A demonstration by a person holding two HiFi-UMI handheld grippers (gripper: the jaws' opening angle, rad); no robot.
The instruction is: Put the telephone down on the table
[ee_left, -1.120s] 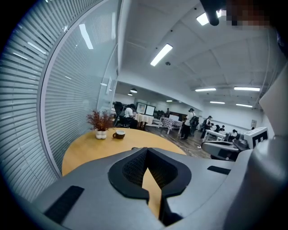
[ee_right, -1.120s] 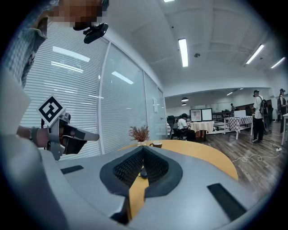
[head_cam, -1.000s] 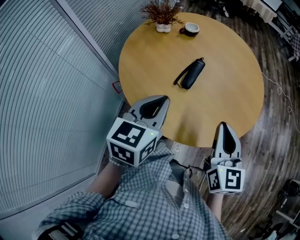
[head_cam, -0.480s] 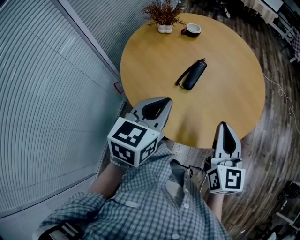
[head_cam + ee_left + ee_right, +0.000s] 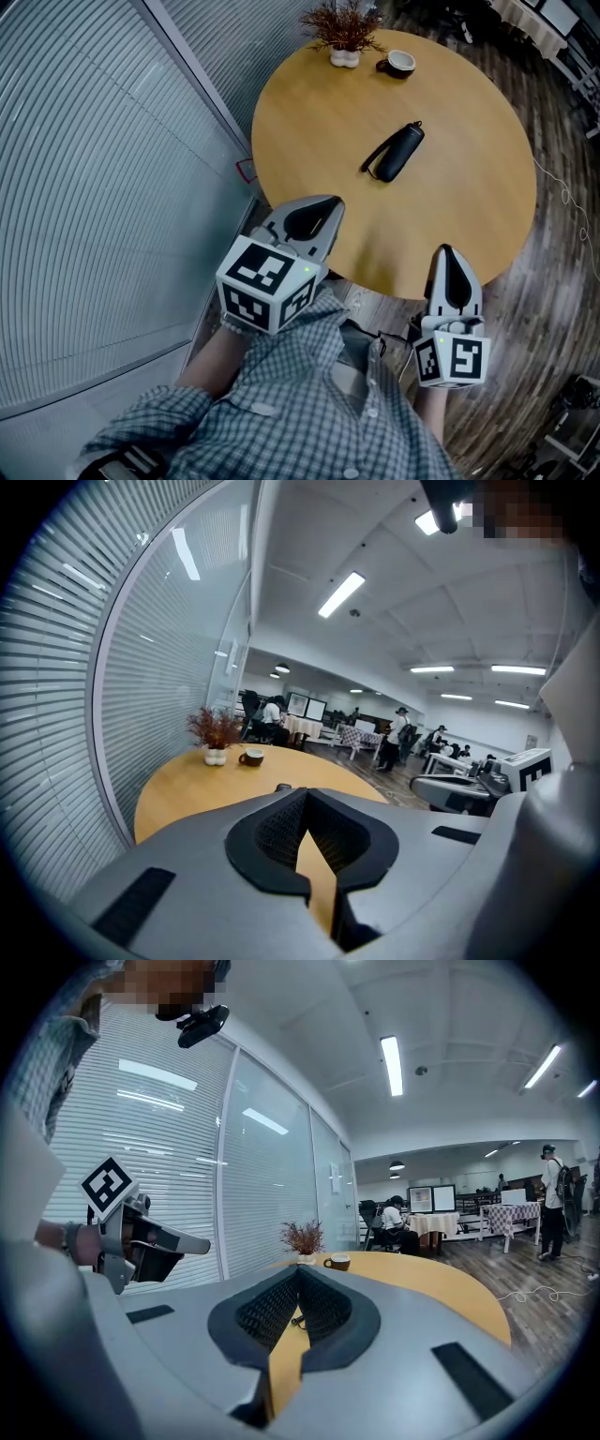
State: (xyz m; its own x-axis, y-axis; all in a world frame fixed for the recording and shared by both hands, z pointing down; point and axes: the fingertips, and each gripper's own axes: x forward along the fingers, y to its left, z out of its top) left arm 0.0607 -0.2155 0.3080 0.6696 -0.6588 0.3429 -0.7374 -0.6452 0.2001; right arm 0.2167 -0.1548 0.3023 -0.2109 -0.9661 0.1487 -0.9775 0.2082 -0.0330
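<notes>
We found the left gripper (image 5: 320,210) pressed together and empty, over the near edge of the round table (image 5: 300,112). The black telephone (image 5: 397,153) lay flat near the table's middle, well apart from both grippers. The right gripper (image 5: 450,265) was likewise closed on nothing.

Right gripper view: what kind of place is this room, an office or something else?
Most likely an open-plan office or its break area: a glass partition lined with blinds, monitors at the back with a person seated near them, and long ceiling strip lights.
</notes>
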